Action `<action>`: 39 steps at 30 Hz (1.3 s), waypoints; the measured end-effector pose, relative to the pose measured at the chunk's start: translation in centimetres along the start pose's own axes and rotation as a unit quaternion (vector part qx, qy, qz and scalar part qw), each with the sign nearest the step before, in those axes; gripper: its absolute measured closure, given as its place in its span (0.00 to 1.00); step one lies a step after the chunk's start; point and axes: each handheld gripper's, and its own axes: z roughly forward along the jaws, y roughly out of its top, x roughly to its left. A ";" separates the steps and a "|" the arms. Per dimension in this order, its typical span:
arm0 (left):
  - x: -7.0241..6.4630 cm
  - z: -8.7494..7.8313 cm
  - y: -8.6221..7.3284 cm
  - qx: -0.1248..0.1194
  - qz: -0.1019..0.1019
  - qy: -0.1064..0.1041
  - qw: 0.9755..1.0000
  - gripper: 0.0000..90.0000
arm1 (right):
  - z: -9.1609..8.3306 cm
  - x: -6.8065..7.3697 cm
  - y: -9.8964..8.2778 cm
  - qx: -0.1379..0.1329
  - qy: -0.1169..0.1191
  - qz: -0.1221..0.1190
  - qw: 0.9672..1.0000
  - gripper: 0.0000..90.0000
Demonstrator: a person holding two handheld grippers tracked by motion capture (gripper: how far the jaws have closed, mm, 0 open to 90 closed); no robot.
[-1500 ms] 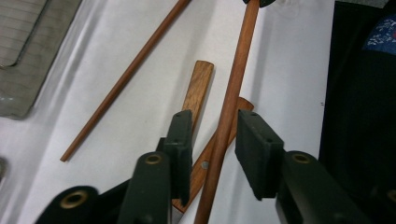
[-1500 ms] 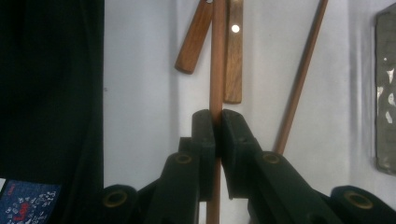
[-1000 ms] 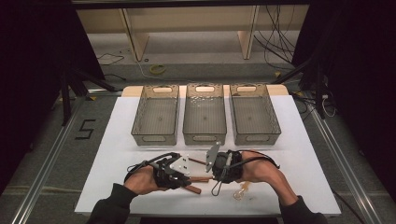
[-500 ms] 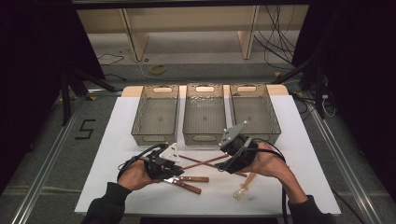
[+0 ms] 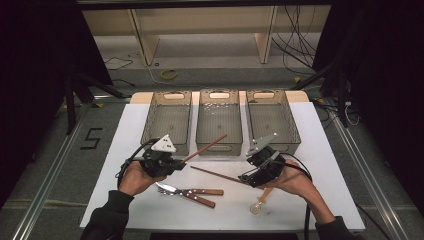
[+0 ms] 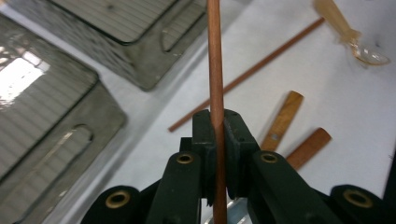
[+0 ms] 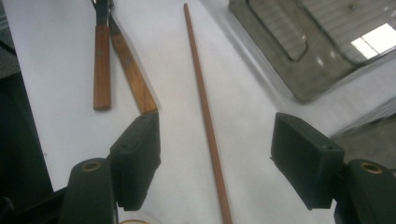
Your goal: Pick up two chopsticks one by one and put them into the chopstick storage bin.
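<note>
Your left gripper [image 5: 175, 162] is clamped on one chopstick [image 5: 206, 148]. Your right gripper [image 5: 248, 176], jaws just opening, straddles the second chopstick [image 7: 205, 114] without touching. Two wooden-handled utensils [image 5: 192, 192] and a plastic spoon [image 5: 261, 201] lie nearby on the bench [image 5: 320, 165].

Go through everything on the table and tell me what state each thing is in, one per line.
left gripper: shut on a chopstick.
held chopstick: lifted, tip towards the middle bin.
right gripper: open, jaws just been opening, nothing gripped.
second chopstick: flat on the table.
fork and knife: lying together on the table.
clear spoon: lying on the table.
three bins: look empty.
</note>
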 end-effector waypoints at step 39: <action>13.1 -0.3 2.0 -0.034 -0.148 0.107 0.983 0.94 | 1.4 -0.2 -1.1 0.026 0.002 0.011 1.000 0.31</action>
